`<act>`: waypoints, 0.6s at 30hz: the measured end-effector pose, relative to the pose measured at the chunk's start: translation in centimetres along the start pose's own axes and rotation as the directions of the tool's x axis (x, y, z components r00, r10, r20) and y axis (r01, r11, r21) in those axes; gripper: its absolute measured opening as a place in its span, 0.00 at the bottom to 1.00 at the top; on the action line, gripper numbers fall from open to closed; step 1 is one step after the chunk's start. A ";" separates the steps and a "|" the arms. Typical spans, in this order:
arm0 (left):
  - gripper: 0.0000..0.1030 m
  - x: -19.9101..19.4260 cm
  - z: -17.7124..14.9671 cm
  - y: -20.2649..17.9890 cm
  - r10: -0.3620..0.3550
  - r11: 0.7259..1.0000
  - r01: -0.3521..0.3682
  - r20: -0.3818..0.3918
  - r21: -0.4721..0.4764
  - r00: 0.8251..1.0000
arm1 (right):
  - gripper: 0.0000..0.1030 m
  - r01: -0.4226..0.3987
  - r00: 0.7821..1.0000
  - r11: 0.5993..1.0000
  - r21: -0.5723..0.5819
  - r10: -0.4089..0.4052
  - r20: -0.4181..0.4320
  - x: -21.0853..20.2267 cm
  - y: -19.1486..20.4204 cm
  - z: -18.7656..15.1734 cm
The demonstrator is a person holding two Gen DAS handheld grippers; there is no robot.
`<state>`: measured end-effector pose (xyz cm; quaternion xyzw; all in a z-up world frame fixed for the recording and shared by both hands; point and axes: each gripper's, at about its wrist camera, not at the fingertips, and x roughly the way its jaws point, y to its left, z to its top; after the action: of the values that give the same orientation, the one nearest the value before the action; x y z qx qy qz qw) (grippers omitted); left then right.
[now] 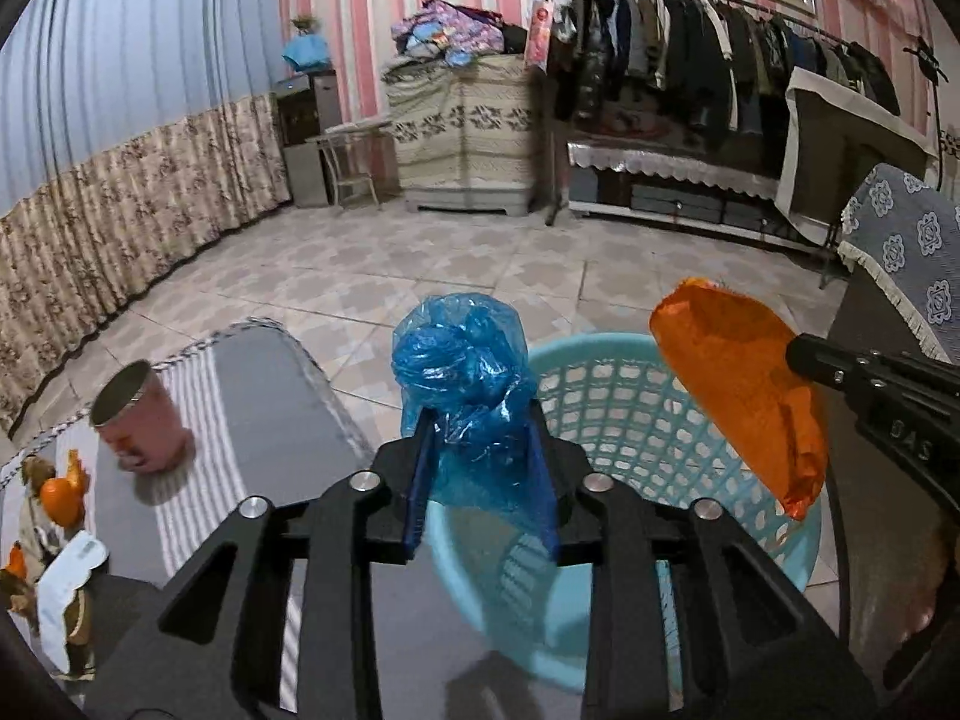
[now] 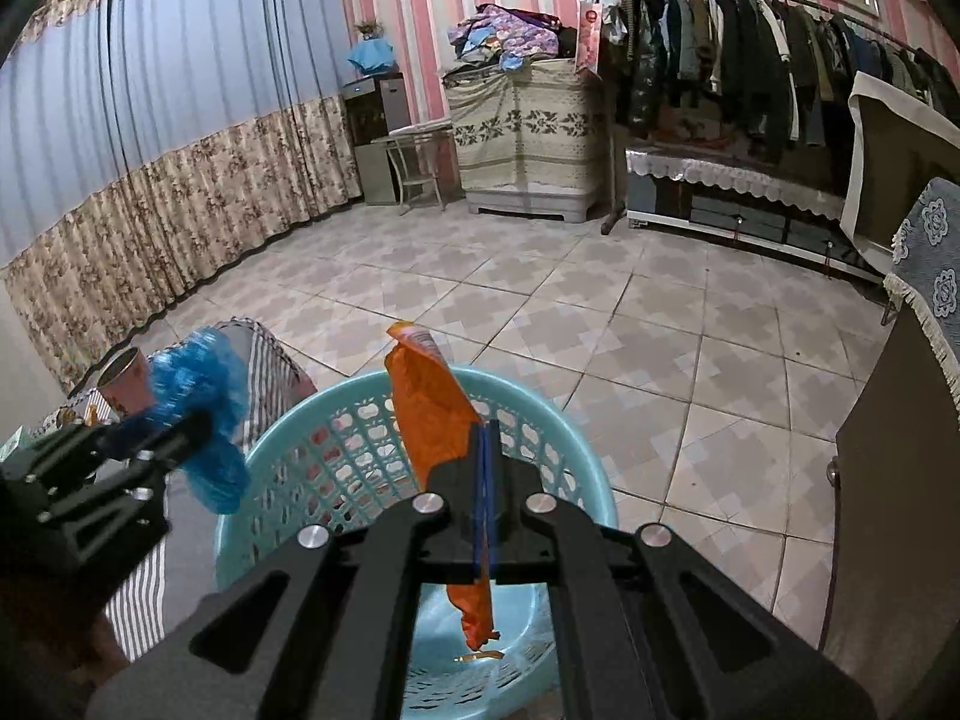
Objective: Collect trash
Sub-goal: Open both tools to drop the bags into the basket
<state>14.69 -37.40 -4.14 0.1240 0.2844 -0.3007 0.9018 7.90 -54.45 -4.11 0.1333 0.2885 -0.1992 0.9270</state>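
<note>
My left gripper (image 1: 477, 420) has a crumpled blue plastic bag (image 1: 462, 360) between its blue pads, which touch it on both sides, over the near left rim of a light blue plastic basket (image 1: 612, 396). My right gripper (image 2: 486, 427) is shut on an orange wrapper (image 2: 429, 402) that sticks up above the fingers and hangs down below them, over the same basket (image 2: 288, 450). In the left wrist view the right gripper (image 1: 798, 354) comes in from the right with the orange wrapper (image 1: 738, 384). In the right wrist view the left gripper (image 2: 198, 426) and the blue bag (image 2: 198, 378) are at the left.
A pink tin can (image 1: 141, 420) stands on a low table with a striped cloth (image 1: 198, 396), left of the basket. Orange peels (image 1: 60, 492) and white paper (image 1: 66, 576) lie at the table's near left. A dark cabinet (image 2: 894, 480) stands right of the basket, with tiled floor (image 2: 600, 312) beyond.
</note>
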 end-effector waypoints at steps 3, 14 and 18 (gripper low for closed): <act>0.55 0.5 0.3 -0.2 0.002 1.000 -0.002 -0.001 -0.004 1.000 | 0.00 0.001 1.000 1.000 0.010 -0.001 -0.007 0.3 -0.5 -0.1; 0.88 -2.0 -0.3 3.2 0.140 0.989 -0.138 0.052 -0.044 0.989 | 0.03 -0.010 0.999 1.000 -0.007 0.010 -0.043 2.1 1.3 -0.8; 0.91 -3.4 -0.6 5.0 0.178 0.982 -0.174 0.062 -0.067 0.982 | 0.03 -0.010 0.997 1.000 0.006 0.011 -0.075 3.3 1.9 -1.0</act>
<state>15.25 -31.63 -2.35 0.1109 0.2509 -0.2148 0.9373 10.78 -53.35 -6.66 0.1448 0.3220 -0.1900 0.9161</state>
